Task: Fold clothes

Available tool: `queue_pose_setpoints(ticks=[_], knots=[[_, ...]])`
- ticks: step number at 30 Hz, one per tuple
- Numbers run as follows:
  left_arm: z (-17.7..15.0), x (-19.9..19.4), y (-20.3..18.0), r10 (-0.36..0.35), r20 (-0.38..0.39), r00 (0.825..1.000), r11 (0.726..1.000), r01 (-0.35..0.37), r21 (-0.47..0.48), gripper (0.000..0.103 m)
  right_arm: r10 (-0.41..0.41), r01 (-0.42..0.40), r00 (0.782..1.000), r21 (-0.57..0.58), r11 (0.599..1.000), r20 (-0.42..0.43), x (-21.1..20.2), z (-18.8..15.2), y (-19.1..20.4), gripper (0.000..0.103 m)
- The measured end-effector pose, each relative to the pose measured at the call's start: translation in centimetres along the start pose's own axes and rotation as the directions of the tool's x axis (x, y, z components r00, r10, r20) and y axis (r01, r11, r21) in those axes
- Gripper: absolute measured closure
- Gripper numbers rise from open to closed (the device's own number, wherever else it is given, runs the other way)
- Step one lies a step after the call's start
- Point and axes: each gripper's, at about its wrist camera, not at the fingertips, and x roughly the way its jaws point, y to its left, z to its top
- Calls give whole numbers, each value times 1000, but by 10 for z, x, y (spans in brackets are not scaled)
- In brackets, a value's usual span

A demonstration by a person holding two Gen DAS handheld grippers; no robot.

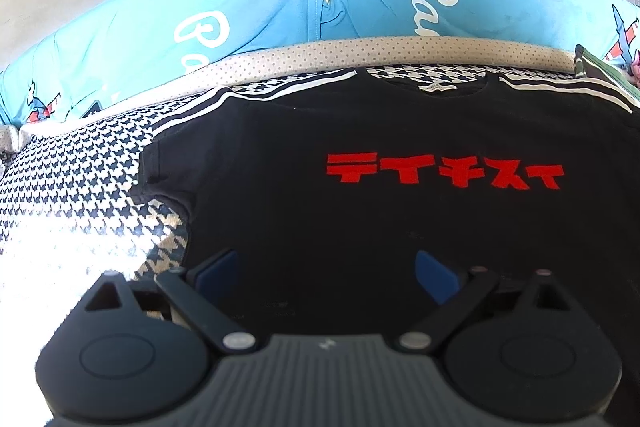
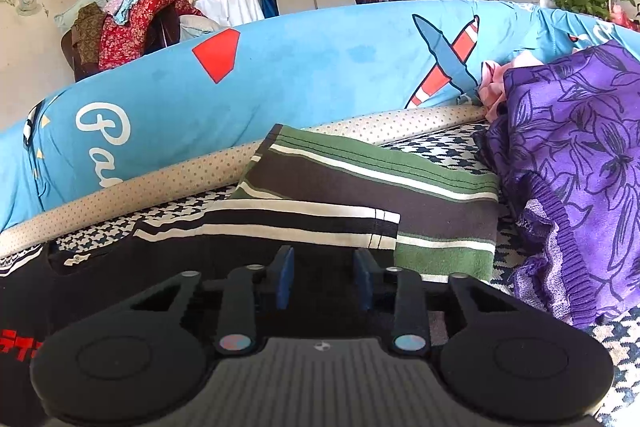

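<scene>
Lying flat on a houndstooth-covered surface (image 1: 80,183), a black T-shirt (image 1: 360,227) spreads front-up with red block characters (image 1: 444,173) across its chest and white stripes along the shoulders. Its neckline points toward a dotted cream bolster edge (image 1: 360,53), behind which a blue printed cushion (image 1: 240,7) rises as a wall, closing off that side. Bare houndstooth lies open beside the shirt's sleeve (image 1: 160,171) in the left wrist view. On the opposite side room is tighter: a folded green and brown striped garment (image 2: 360,179) sits just beside the shirt's striped sleeve (image 2: 304,223), and a heap of purple floral fabric (image 2: 572,167) crowds in beyond it.

The left hand-held gripper (image 1: 326,267) hovers over the shirt's lower body with its jaws wide and nothing between them. The right hand-held gripper (image 2: 324,281) sits at the shirt's shoulder area, jaws narrow; dark cloth lies in the gap, but I cannot tell whether the blue pads (image 2: 285,279) pinch it.
</scene>
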Motion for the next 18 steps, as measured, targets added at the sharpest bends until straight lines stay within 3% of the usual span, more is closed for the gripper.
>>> queue_pose_setpoints(ticks=[2,5,10,13,15,17,18], knots=[[-1,-1,2,1,2,1000,1000,-1,-1,7,-3,3,1000,3,1000,4,-2,1,-2,91],[-2,-2,5,4,7,1000,1000,-4,2,7,14,-14,1000,23,1000,10,-5,3,-6,97],[-3,-3,10,7,7,1000,1000,-7,-4,7,51,-51,999,29,998,15,-9,5,-3,100],[-4,-4,16,11,8,1000,1000,-11,-12,7,29,-29,1000,41,999,8,-12,8,-6,99],[-4,-4,19,13,8,1000,1000,-13,-17,7,12,-12,1000,59,998,5,-14,10,-11,92],[-5,-4,22,14,5,1000,1000,-14,-21,7,-4,5,1000,69,998,-8,-16,10,-17,67],[-5,-3,23,13,2,1000,1000,-13,-23,7,-10,11,1000,72,997,-14,-16,9,-20,61]])
